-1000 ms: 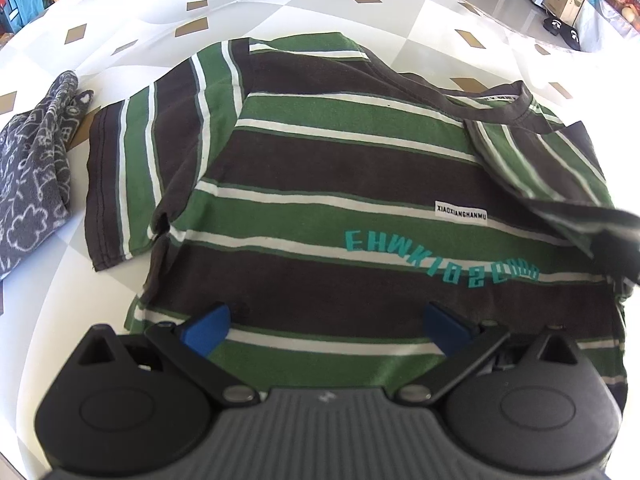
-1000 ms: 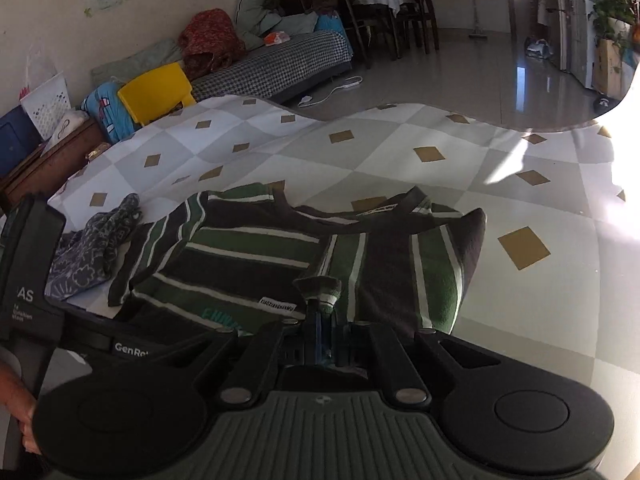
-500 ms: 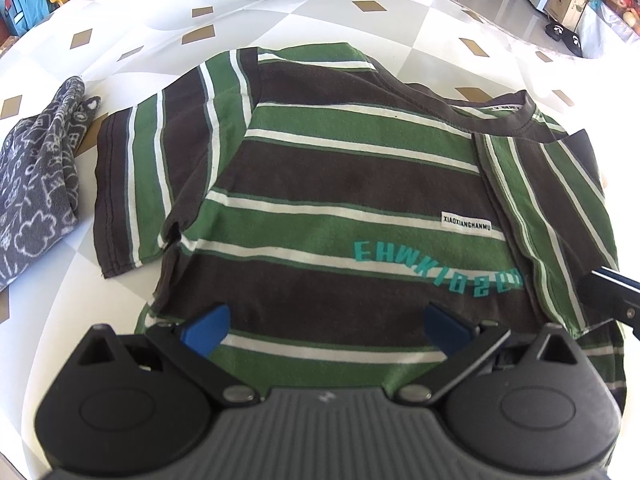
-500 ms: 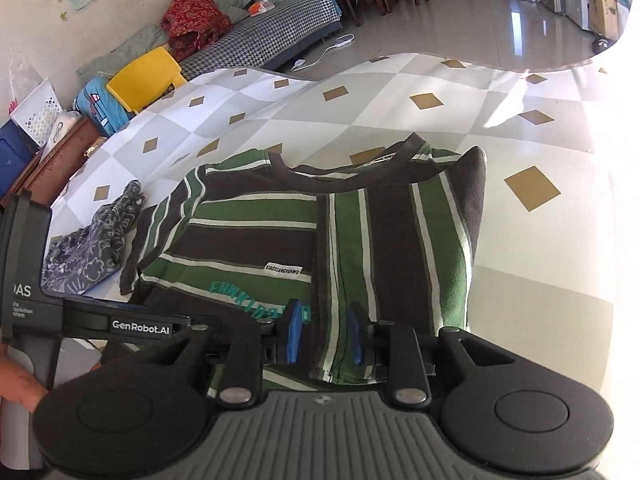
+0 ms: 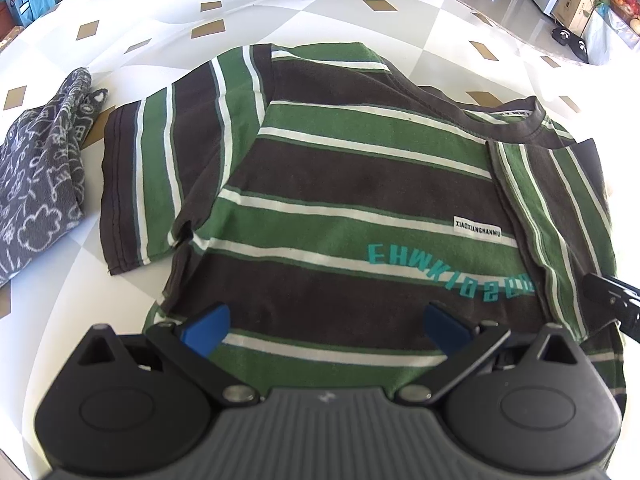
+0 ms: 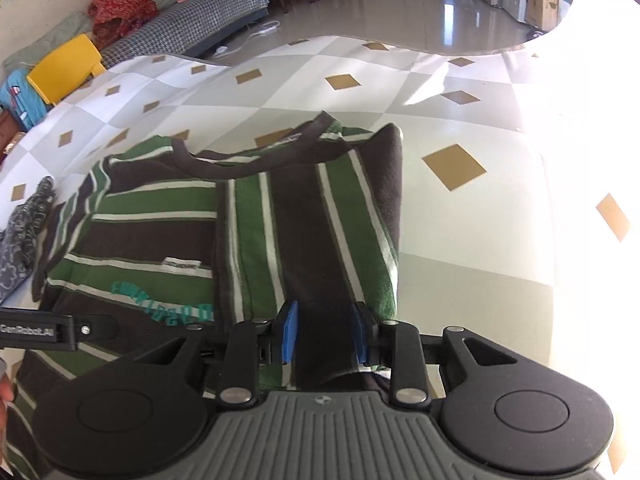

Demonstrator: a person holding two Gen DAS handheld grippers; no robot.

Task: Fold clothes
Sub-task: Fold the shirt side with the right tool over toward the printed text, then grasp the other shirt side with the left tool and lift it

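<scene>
A brown and green striped T-shirt [image 5: 352, 208] lies front-up on the checkered surface, its teal lettering near me. Its right side [image 6: 312, 232] is folded inward over the chest, while the left sleeve [image 5: 160, 176] lies spread flat. My left gripper [image 5: 326, 326] hovers open over the shirt's lower hem with nothing between its blue pads. My right gripper [image 6: 325, 334] stands open by a moderate gap above the lower end of the folded strip, and the cloth lies loose between its blue pads. The right gripper's tip shows at the edge of the left wrist view.
A grey patterned garment [image 5: 36, 176] lies to the left of the shirt. The white and grey quilted cover with tan diamonds [image 6: 460, 164] stretches far and right. Beyond it are a yellow chair [image 6: 64, 68], a sofa with clothes and tiled floor.
My right gripper carried the shirt's right side inward, laid it down over the chest, then opened and released it. The left gripper stayed open and moved forward slightly.
</scene>
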